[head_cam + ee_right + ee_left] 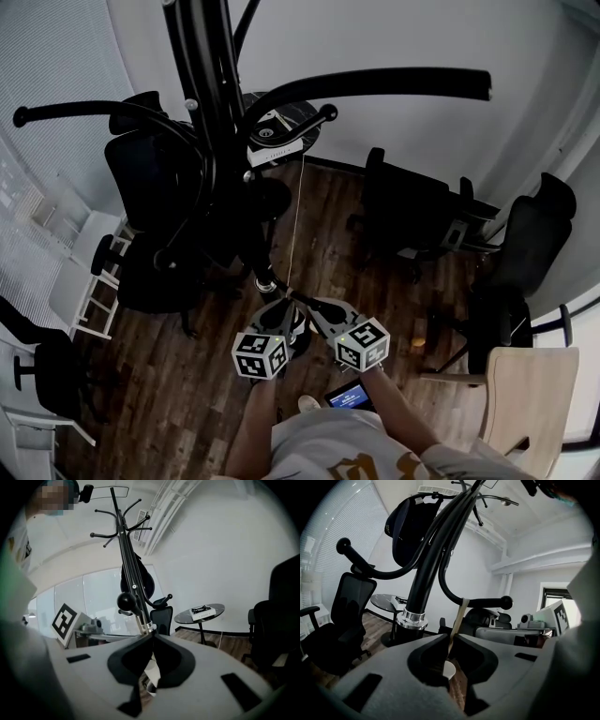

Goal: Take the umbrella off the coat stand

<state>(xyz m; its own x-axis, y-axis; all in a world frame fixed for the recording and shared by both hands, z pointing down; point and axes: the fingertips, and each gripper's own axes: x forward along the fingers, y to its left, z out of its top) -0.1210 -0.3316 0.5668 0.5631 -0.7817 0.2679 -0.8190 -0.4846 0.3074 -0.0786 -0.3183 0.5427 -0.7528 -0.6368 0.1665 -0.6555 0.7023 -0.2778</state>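
A black coat stand point(204, 84) rises at the upper left, with curved hook arms point(375, 84) spreading out. A thin pale strap point(296, 216) hangs from one hook arm point(454, 595) straight down to my grippers. The left gripper point(287, 302) and the right gripper point(300, 301) meet tip to tip at the strap's lower end, both shut on it. In the left gripper view the strap point(458, 618) runs into the shut left gripper point(451, 638), with a whitish piece point(448, 670) behind the tips. The right gripper point(152, 637) shows the same whitish piece point(152, 673). The umbrella's body is hidden.
A dark cap-like item point(408, 527) hangs high on the stand. Black office chairs point(150, 178) point(422, 211) point(525, 253) ring the stand on the wood floor. A round table point(199, 613) with a book stands behind. A pale wooden chair point(530, 394) is at the lower right.
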